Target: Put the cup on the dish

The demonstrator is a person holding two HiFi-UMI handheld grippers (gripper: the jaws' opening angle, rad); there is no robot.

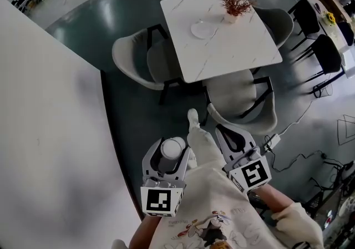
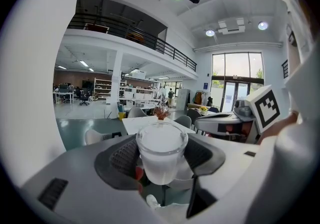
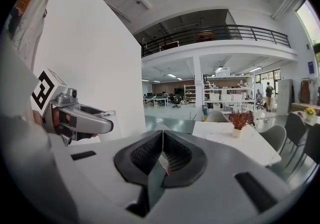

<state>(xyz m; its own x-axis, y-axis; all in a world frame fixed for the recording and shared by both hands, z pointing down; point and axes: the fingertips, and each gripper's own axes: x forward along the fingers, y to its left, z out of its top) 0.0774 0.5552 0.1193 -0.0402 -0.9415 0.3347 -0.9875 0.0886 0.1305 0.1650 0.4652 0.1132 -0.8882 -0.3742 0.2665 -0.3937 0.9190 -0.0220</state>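
A white cup [image 1: 171, 150] stands upright between the jaws of my left gripper [image 1: 166, 160], which is shut on it; the left gripper view shows the cup [image 2: 161, 152] pinched between the ribbed pads. My right gripper [image 1: 236, 140] hangs beside it, jaws closed together with nothing in them [image 3: 163, 155]. Both are held close to my body, above the floor. A white dish [image 1: 203, 30] lies on the white marble table [image 1: 233, 54] well ahead, also seen as a pale dish [image 3: 216, 138] in the right gripper view.
A small pot of reddish dried plant [image 1: 235, 5] stands on the table next to the dish. Grey chairs [image 1: 138, 59] surround the table, one [image 1: 242, 101] between me and it. A large white wall panel [image 1: 50, 131] runs along my left. Cables [image 1: 299, 159] lie on the floor at right.
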